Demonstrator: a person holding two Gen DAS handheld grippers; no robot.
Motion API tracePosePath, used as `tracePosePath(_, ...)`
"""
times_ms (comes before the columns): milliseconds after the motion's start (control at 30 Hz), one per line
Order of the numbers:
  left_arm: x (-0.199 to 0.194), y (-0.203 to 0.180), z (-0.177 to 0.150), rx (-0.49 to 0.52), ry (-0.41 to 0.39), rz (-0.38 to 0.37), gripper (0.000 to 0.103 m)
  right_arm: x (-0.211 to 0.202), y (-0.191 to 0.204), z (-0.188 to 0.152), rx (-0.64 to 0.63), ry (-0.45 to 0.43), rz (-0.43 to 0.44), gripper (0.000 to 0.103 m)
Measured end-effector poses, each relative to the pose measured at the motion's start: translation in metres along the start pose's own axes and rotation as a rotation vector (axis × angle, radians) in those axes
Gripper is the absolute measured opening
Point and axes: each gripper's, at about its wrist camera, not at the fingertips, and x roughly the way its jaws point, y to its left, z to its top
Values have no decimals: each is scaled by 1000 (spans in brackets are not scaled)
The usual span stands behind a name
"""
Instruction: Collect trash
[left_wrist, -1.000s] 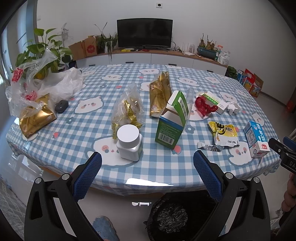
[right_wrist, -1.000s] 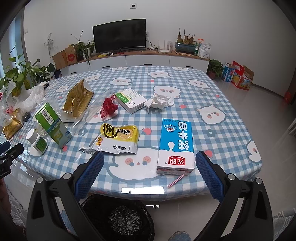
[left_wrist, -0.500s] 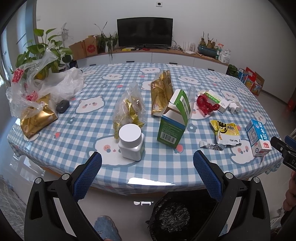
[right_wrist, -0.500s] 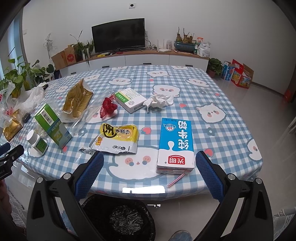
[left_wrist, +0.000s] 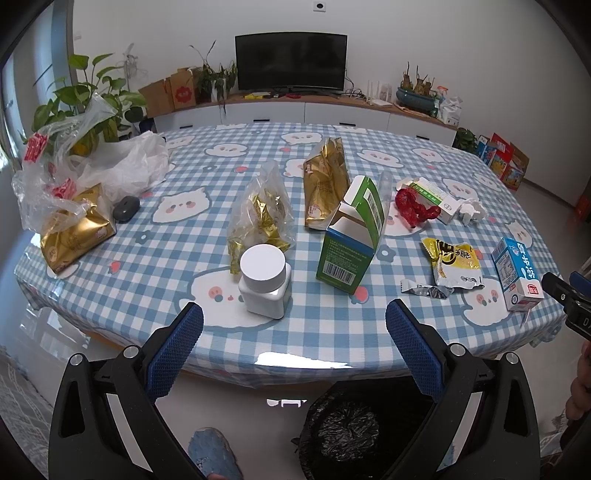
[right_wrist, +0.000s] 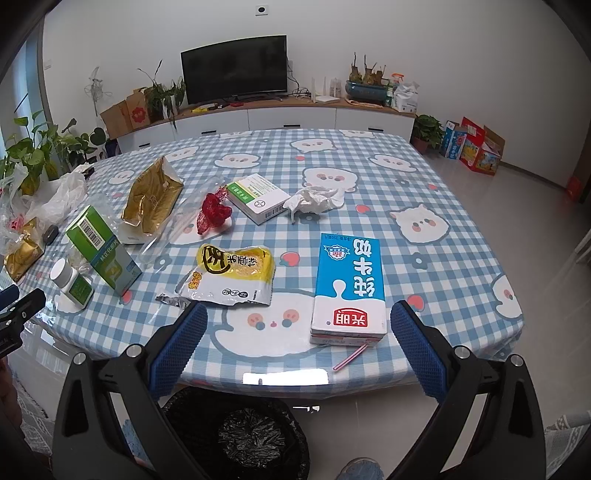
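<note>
Trash lies on a checked table (left_wrist: 155, 258). In the left wrist view: a white pill bottle (left_wrist: 265, 280), an open green box (left_wrist: 351, 240), gold bags (left_wrist: 327, 188), a yellow wrapper (left_wrist: 452, 264), a blue milk carton (left_wrist: 517, 273). My left gripper (left_wrist: 294, 354) is open and empty, just short of the table edge before the bottle. My right gripper (right_wrist: 294, 350) is open and empty, in front of the milk carton (right_wrist: 349, 284) and the yellow wrapper (right_wrist: 232, 275). A black-lined bin (right_wrist: 255, 432) stands below the table edge.
A white-green box (right_wrist: 258, 197), crumpled tissue (right_wrist: 314, 199) and red netting (right_wrist: 212, 216) lie mid-table. A pink straw (right_wrist: 350, 356) lies by the carton. Plastic bags (left_wrist: 92, 173) and plants sit at the left. A TV cabinet stands behind.
Both grippers have drifted slightly; the left view has shifted a little so the table objects sit further right and lower. Nothing has been grasped or moved on the table.
</note>
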Motion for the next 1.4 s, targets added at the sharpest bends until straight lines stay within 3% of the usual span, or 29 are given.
tracePosePath(1400,2,-1,-1,18,3,21,97,-1,4,3,-7,-1,12,95)
